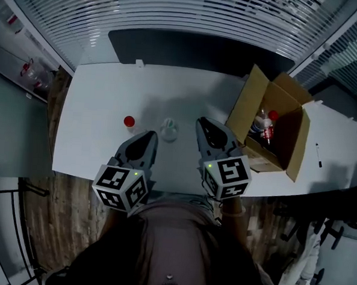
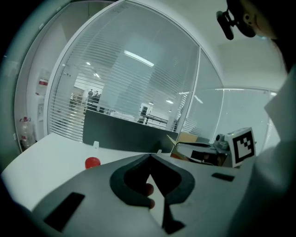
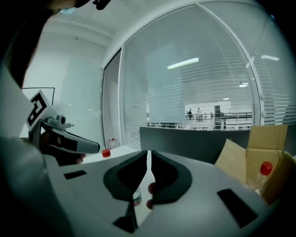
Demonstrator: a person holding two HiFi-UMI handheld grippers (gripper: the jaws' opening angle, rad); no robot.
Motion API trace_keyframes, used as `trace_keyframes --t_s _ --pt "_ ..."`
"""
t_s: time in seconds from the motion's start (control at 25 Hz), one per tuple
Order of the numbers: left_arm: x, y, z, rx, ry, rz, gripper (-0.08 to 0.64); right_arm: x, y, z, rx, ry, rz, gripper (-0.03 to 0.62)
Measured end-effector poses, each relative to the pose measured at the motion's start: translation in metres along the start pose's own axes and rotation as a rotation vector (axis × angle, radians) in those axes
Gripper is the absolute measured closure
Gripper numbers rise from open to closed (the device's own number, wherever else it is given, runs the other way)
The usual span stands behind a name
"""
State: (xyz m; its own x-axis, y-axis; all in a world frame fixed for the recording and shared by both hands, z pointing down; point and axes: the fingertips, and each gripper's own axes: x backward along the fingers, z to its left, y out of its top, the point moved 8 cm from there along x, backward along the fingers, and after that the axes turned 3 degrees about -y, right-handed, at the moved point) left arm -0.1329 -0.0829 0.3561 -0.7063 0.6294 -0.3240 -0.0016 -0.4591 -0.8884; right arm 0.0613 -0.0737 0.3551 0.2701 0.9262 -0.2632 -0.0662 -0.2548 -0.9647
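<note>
A small clear bottle (image 1: 169, 130) stands upright on the white table (image 1: 103, 92), between my two grippers. A loose red cap (image 1: 129, 121) lies to its left and shows ahead of the left jaws as the red cap (image 2: 92, 162). My left gripper (image 1: 152, 134) hovers near the front edge, just left of the bottle. Its jaws (image 2: 150, 156) are shut, with nothing between them. My right gripper (image 1: 201, 122) sits just right of the bottle. Its jaws (image 3: 149, 152) are closed to a thin slit and hold nothing. The bottle (image 3: 135, 198) peeks out below them.
An open cardboard box (image 1: 270, 123) stands on the table's right side, with red-capped bottles (image 1: 265, 127) inside; one bottle (image 3: 263, 170) shows in the right gripper view. A dark partition (image 1: 196, 49) runs along the far edge, with glass walls and blinds behind it. The wooden floor (image 1: 71, 216) lies below.
</note>
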Motion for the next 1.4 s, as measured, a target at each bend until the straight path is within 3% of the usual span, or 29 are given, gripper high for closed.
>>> trace_keyframes --t_s 0.36,0.64,1.08,1.4 --pt "-0.031 0.004 -0.030 -0.039 -0.091 0.018 0.551 0.034 -0.002 -0.033 -0.013 -0.108 -0.009 0.551" --pt "-0.046 0.006 -0.045 -0.088 -0.119 0.028 0.552 0.051 -0.004 -0.046 -0.037 -0.157 -0.023 0.551" --pt "-0.064 0.005 -0.062 -0.071 -0.178 0.036 0.551 0.072 -0.006 -0.065 -0.030 -0.207 -0.014 0.551" --pt "-0.077 0.003 -0.085 -0.071 -0.197 0.044 0.551 0.096 -0.002 -0.099 -0.016 -0.288 -0.033 0.551"
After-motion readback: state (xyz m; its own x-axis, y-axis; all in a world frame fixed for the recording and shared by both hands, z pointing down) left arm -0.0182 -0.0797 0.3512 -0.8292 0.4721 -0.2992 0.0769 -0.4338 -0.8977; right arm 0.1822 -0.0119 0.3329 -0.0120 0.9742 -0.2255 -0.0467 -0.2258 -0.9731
